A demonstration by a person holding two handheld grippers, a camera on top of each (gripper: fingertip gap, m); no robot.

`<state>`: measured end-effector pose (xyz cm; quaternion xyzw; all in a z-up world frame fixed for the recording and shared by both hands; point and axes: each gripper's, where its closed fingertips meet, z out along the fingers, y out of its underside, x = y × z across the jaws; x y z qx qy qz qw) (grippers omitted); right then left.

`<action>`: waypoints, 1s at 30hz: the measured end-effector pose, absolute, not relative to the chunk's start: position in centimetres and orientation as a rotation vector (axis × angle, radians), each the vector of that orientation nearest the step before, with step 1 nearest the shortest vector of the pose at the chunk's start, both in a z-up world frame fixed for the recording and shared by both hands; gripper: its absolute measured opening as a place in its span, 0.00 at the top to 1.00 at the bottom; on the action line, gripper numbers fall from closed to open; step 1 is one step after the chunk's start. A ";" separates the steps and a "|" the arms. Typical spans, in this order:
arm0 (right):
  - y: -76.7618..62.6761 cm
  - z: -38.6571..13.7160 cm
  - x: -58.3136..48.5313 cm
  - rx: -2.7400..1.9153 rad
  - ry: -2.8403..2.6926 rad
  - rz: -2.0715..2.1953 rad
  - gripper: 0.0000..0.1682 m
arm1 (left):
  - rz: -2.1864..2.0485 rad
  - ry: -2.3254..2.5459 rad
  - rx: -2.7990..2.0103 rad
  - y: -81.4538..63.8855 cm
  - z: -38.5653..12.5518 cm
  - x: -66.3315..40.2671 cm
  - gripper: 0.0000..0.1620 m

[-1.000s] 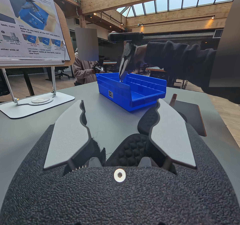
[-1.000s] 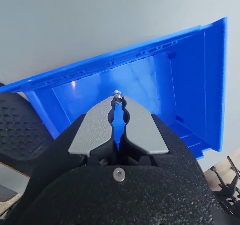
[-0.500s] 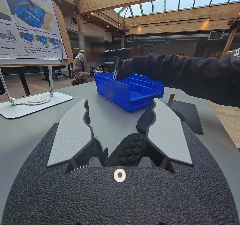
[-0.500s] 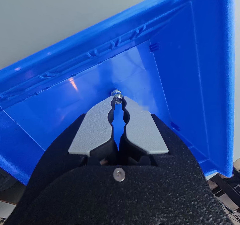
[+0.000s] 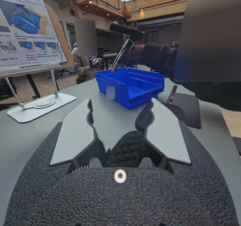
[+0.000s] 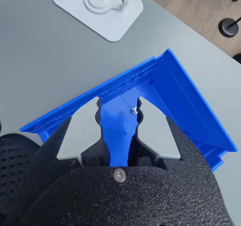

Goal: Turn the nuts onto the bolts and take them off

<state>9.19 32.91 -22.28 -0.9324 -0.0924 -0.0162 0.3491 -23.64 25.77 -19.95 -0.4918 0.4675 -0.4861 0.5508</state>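
blue bin (image 6: 182, 102), grey table (image 6: 52, 69), silver nut (image 6: 134, 111)

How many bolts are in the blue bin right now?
1: a bolt with a nut on it lies on the blue bin floor, beside the open right gripper. Others may be hidden behind the gripper.

The blue bin (image 5: 130, 89) sits on the grey table (image 5: 32, 134) – everything else is placed from it. In front of the bin, nearest the camera, the left gripper (image 5: 121, 110) has its two grey fingers spread wide with nothing between them. Above the bin's far left corner the right gripper (image 5: 114, 68) points down, tips just over the rim – a dark-sleeved arm (image 5: 159, 57) carries it from the right. Left of the bin stands a white stand (image 5: 41, 106) holding an instruction sheet (image 5: 27, 27). Right of the bin lies a dark board (image 5: 186, 110). Behind the bin a person in a beige top (image 5: 80, 65) stands
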 end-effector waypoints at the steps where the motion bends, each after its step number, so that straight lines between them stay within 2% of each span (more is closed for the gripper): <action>1: 32.5 -21.1 7.5 -2.332 -0.241 -0.001 0.68 | -1.140 1.112 -1.175 25.5 -19.3 -24.2 0.50; 5: 29.5 -18.4 0.5 -2.101 -0.335 0.128 0.65 | -1.019 1.135 -1.280 26.6 -16.6 -28.8 0.50; 10: 25.3 -18.0 -6.1 -1.983 -0.445 0.223 0.66 | -0.614 1.128 -1.529 34.5 -15.3 -39.7 0.56; 12: 24.1 -18.1 -7.4 -1.966 -0.477 0.226 0.66 | -0.455 1.132 -1.663 38.5 -15.7 -44.1 0.62; 19: 21.5 -18.0 -8.0 -1.966 -0.476 0.186 0.68 | -0.283 1.249 -2.237 47.7 -22.5 -54.2 0.73; 25: 20.2 -17.1 -7.5 -1.956 -0.467 0.142 0.70 | -0.233 1.279 -2.610 50.1 -28.4 -56.7 0.74; 30: 19.7 -16.6 -7.2 -1.955 -0.474 0.101 0.70 | -0.182 1.299 -2.706 51.1 -30.7 -56.7 0.79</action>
